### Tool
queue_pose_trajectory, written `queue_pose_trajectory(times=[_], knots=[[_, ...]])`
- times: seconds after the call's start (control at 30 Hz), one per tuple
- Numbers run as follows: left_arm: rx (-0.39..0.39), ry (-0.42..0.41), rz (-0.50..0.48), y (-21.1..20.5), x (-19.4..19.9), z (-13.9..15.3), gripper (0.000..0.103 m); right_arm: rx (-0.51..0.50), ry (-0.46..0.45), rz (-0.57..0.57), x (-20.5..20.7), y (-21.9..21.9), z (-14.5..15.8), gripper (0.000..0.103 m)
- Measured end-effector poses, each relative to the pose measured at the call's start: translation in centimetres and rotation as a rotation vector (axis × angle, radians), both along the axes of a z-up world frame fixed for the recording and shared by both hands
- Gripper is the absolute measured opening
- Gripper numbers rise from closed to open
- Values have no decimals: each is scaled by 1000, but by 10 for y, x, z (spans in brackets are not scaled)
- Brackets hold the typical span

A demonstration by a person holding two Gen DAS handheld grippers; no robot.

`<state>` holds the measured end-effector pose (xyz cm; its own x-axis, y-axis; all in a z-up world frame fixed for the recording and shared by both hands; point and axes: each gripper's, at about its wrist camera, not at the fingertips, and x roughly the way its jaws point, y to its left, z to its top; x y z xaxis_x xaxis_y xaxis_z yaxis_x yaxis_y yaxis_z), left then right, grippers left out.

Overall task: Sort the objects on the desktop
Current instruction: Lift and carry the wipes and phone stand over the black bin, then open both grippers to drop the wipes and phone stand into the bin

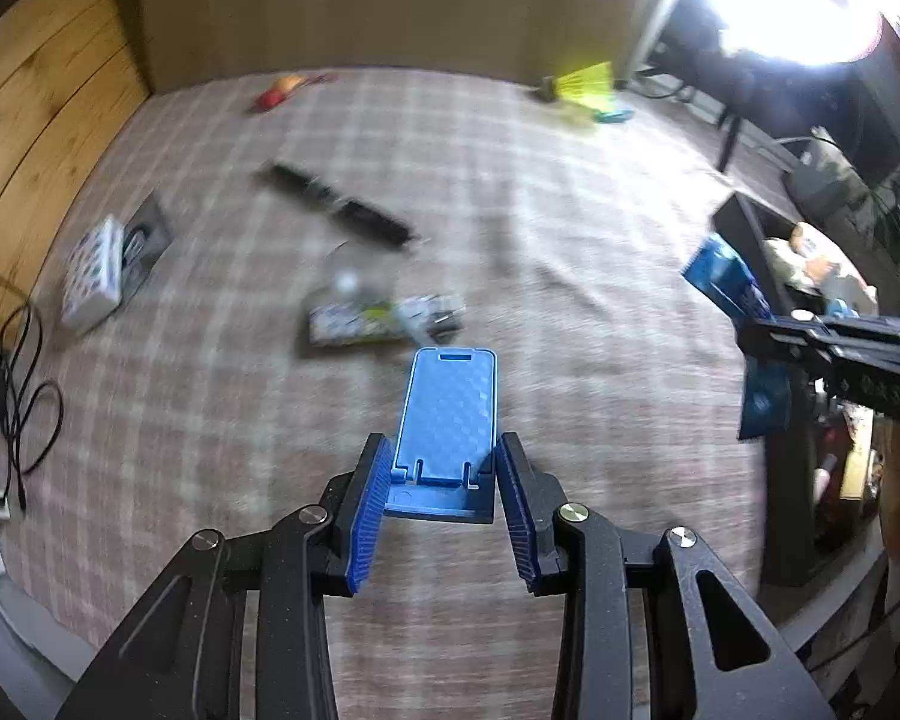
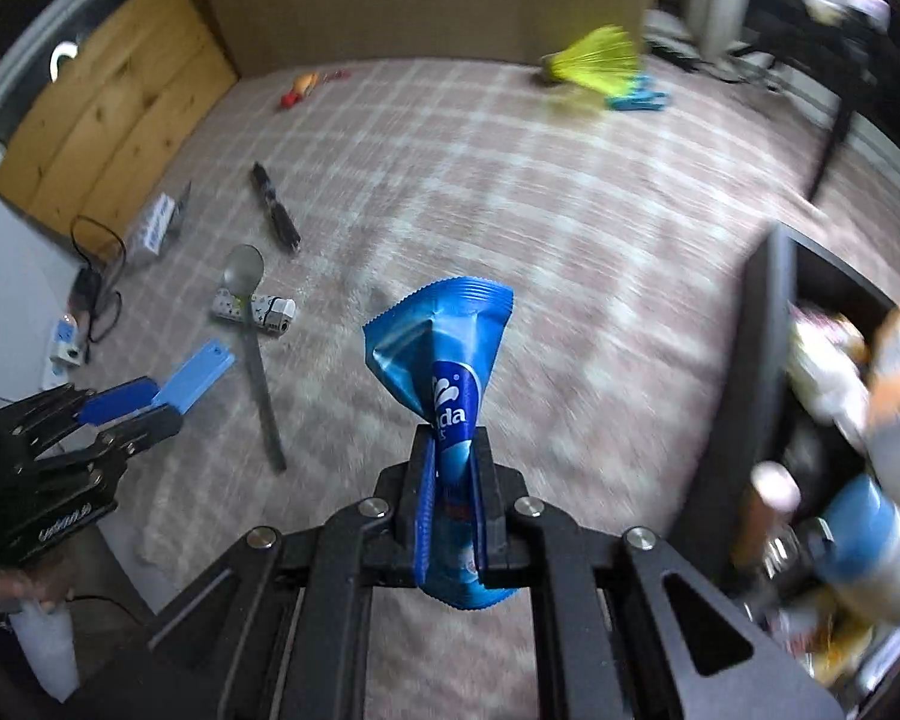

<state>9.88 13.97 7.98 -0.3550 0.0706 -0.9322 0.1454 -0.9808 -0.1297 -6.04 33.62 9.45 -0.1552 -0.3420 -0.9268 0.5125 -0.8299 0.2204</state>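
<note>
Hand-held gripper on the left [image 1: 441, 495] clamps a blue phone stand [image 1: 447, 414] at frame centre; the right hand-held gripper [image 2: 453, 504] pinches a blue wrapper [image 2: 444, 354], likely bound for the black bin [image 2: 768, 360] at right.

Light-blue phone stand [image 1: 447, 420] and crumpled blue packet [image 2: 444, 378], both aloft.

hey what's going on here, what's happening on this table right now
A person is sorting clutter on a plaid-covered table with a gripper in each hand. The left gripper is shut on a light blue folding phone stand, held above the cloth. The right gripper is shut on a crumpled blue snack packet, beside a black bin already holding other packets. A magnifying glass, a black remote and a yellow shuttlecock lie unsorted.
</note>
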Motion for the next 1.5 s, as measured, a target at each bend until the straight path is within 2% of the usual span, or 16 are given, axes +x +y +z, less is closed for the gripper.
queue_pose_trajectory(times=[0.03,0.07,0.13,0.17,0.2,0.37,0.57,0.83,1.03,1.1,1.17,1.2,1.23,1.27,1.5], knots=[[5,5,-10,18,-16,11,34,-12,12,-22,7,14,7,10],[12,8,-21,27,-21,15,34,-21,19,-41,13,50,20,10],[29,22,-59,41,-31,15,34,-41,32,-96,22,78,37,10],[35,28,-77,43,-46,4,34,-52,35,-119,11,58,25,10],[42,36,-100,52,-58,-4,34,-63,35,-147,15,63,26,10],[65,70,-251,119,-72,9,34,-39,66,-326,40,146,38,10],[109,83,-422,201,-79,18,34,10,75,-495,70,214,36,10],[111,118,-579,295,-94,38,34,15,94,-642,84,266,41,10],[113,126,-649,345,-106,47,34,22,105,-661,75,298,53,10],[100,139,-661,355,-105,49,34,8,98,-663,75,301,53,11],[90,160,-655,361,-107,49,37,-22,92,-654,73,309,54,16],[94,152,-650,363,-110,47,43,-29,94,-650,71,309,53,26],[103,132,-647,362,-112,44,60,-32,86,-651,69,308,51,45],[117,120,-639,360,-113,42,62,-40,81,-657,68,307,51,50],[94,97,-557,322,-113,35,60,-57,97,-668,71,309,53,51]])
